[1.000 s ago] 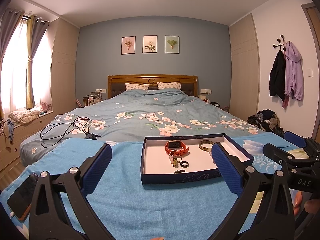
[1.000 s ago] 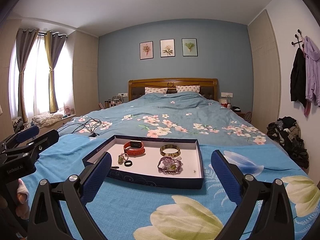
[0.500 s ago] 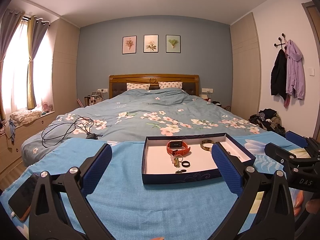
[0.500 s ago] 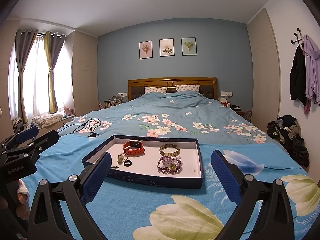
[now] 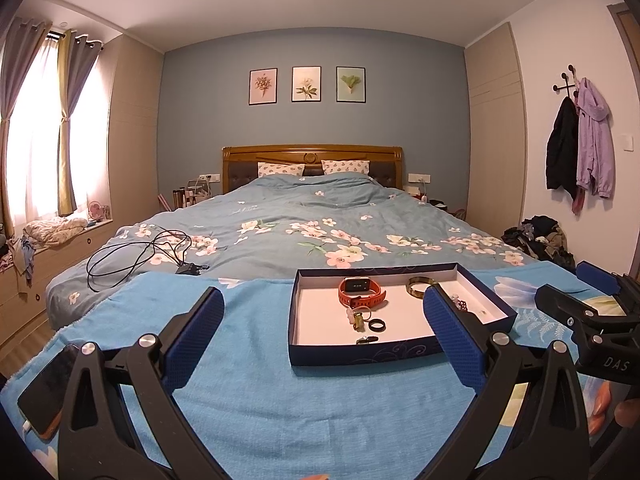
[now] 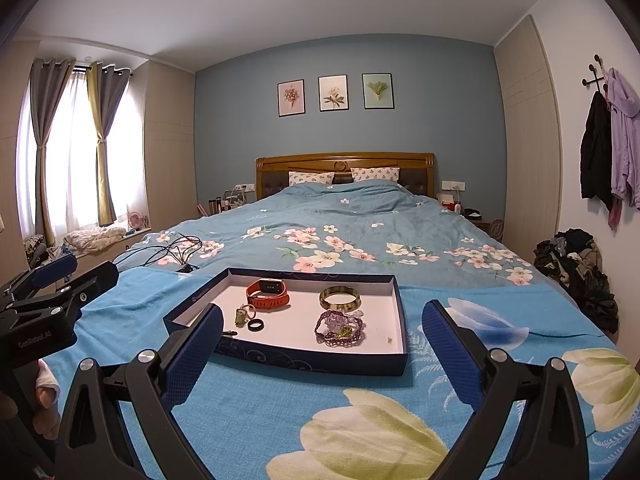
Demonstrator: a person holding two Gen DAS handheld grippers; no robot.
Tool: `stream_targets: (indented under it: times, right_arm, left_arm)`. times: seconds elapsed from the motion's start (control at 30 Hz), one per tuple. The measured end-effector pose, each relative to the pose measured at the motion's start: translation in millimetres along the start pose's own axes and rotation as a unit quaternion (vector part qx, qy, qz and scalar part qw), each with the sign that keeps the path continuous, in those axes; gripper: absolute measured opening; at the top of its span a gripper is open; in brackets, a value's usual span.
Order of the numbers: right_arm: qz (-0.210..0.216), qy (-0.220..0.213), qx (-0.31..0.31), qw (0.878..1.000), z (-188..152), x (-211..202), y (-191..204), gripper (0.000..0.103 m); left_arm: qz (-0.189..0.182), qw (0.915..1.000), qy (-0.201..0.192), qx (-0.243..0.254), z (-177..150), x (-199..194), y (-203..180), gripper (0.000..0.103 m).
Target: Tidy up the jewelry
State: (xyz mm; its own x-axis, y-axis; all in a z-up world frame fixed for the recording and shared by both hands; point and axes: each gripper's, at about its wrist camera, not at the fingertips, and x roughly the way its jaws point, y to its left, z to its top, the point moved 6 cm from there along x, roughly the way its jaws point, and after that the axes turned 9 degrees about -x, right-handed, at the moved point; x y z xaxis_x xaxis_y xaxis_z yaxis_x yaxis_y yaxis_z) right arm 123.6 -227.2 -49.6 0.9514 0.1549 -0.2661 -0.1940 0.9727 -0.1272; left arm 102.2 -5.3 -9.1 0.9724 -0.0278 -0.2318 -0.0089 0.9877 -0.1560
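Box (image 6: 304,354) sits on blue cloth (image 5: 260,380) at foot of bed (image 6: 340,232), open top, white inside. In box: watch (image 6: 269,294) at back left, bangle (image 6: 340,299) at back right, bead bracelet (image 6: 339,329) front right, ring (image 6: 255,325) and small green pendant (image 6: 241,316) front left. Left gripper (image 5: 323,342) wide apart, empty, short of box. Right gripper (image 6: 322,354) wide apart, empty, box between its fingers in view, no contact. Phone (image 5: 48,390) on cloth at far left. Cable (image 5: 136,256) on bed beyond cloth.
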Motion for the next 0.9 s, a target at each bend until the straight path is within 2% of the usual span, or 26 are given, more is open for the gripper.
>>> stream_targets:
  times: [0.9]
  right_arm:
    - [-0.001, 0.003, 0.001, 1.0, -0.9, 1.0, -1.3, 0.096]
  left_arm:
    - [0.004, 1.0, 0.004, -0.001, -3.2, 3.9, 4.0, 0.098]
